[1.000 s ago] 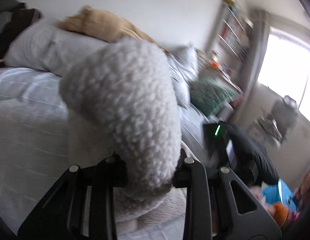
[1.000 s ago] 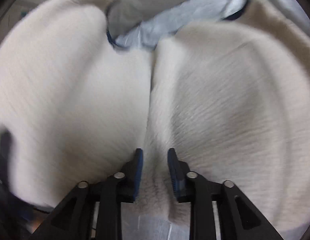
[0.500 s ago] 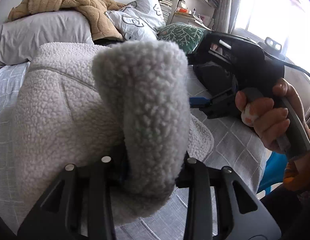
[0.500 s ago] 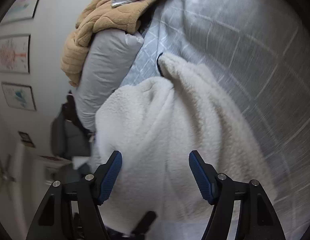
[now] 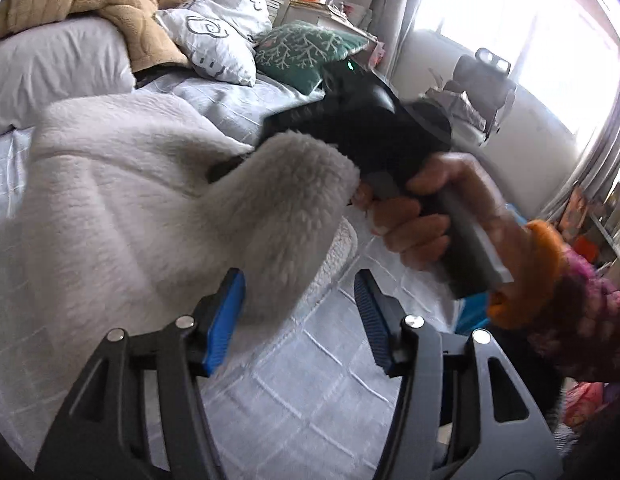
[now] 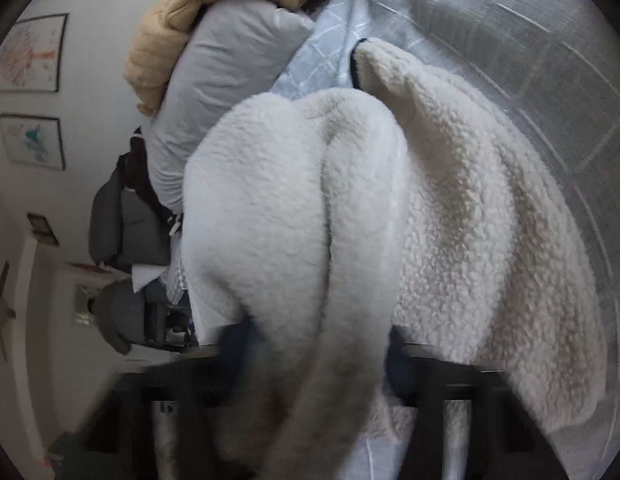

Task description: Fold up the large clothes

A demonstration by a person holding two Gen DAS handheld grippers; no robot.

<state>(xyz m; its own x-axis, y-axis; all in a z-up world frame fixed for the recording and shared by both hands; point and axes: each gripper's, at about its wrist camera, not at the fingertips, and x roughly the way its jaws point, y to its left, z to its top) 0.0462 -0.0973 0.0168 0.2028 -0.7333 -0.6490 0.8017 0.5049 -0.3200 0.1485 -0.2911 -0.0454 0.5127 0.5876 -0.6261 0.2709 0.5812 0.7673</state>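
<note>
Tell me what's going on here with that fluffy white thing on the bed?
A person with a gripper in each hand is folding a white fleece garment on a bed with a grey checked cover. The left gripper has just opened and stands clear of the fleece fold beside its blue pad. The right gripper has just been closing around a bunched fold of the fleece; blur hides whether its pads press yet.

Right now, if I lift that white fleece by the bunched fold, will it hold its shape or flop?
Probably flop: the white fleece already sags in soft rolls over the bed and droops around the right tool. It looks thick and bulky, so likely light for its size. The nubby pile should grip well against the pads, so slipping seems unlikely.
</note>
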